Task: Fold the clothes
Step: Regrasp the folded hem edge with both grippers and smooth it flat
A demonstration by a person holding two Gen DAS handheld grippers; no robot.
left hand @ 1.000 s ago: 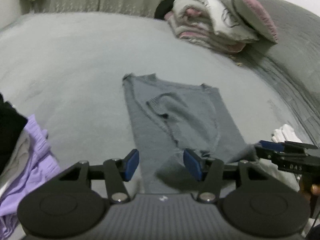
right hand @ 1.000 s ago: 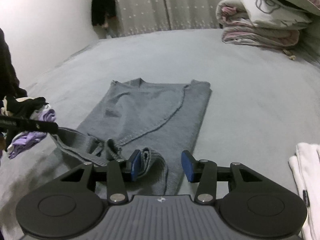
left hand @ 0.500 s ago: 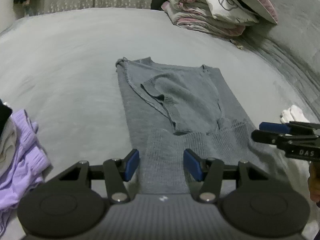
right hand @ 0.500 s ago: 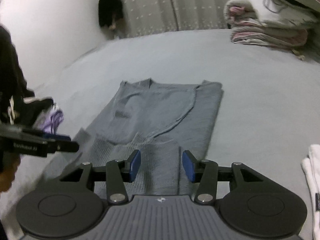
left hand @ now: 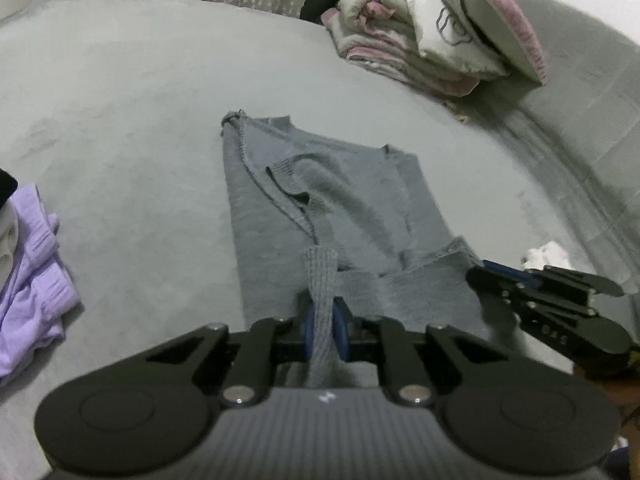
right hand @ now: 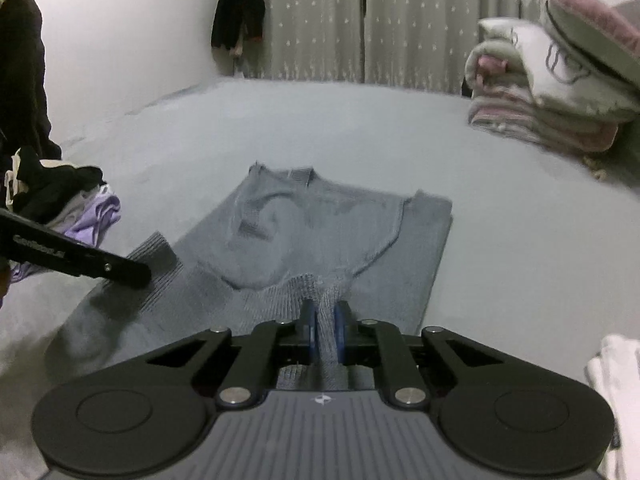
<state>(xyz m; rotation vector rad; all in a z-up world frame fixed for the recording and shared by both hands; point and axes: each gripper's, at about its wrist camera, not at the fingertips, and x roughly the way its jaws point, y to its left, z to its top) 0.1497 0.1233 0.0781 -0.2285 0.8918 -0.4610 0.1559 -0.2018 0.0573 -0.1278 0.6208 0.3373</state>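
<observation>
A stack of folded bedding (left hand: 420, 40) topped by a pink-edged cushion (left hand: 500, 28) is sitting at the far side of the grey bed (left hand: 140, 100). Dotted curtains (right hand: 400, 20) are hanging behind, and a dark garment (right hand: 238, 20) is hanging beside them.

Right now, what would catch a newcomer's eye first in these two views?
The grey sweater lies flat mid-bed, sleeves folded in, and both grippers are shut on its ribbed near hem: the left gripper and the right gripper each pinch a bunch of knit. At the far right corner, a stack of folded bedding stands out; a lilac garment lies at the left.
</observation>
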